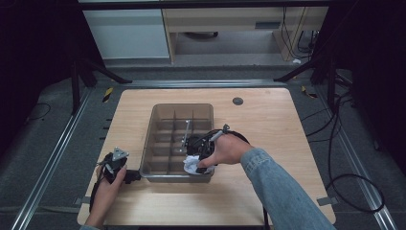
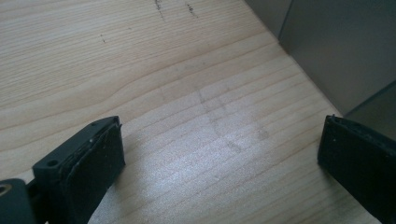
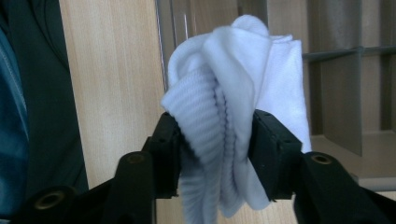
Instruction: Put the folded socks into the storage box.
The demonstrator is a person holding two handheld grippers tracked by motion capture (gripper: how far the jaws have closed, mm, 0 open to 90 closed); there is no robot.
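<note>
We are carrying a bunched white sock (image 3: 233, 112) in the right gripper (image 3: 217, 140), its jaws pressing in on the ribbed fabric from both sides. In the high view the sock (image 1: 193, 164) is hanging at the near right corner of the clear divided bin (image 1: 158, 112), roughly at 5 o'clock from the bin's centre. We cannot tell whether it is touching the bin's floor or hanging just above it.

The right gripper (image 1: 203, 153) is pointing back toward us over that corner, the denim sleeve (image 1: 282, 187) coming in from 5 o'clock.

The left gripper (image 1: 115, 165) is sitting low on the wooden table (image 1: 268, 120), at about 9 o'clock from the bin's near wall, just beside it. Its jaws are standing wide apart with nothing between them, bare wood (image 2: 187, 93) showing through the gap.

Step in hand, as we are judging it: placing the sock into a near compartment of the bin.

Next move, as we are reading it: lowering the sock until it is settling inside one cell, clear of the dividers (image 3: 341, 53), then easing the jaws apart. The fabric is soft and may be catching on a partition edge or clinging to a pad.
</note>
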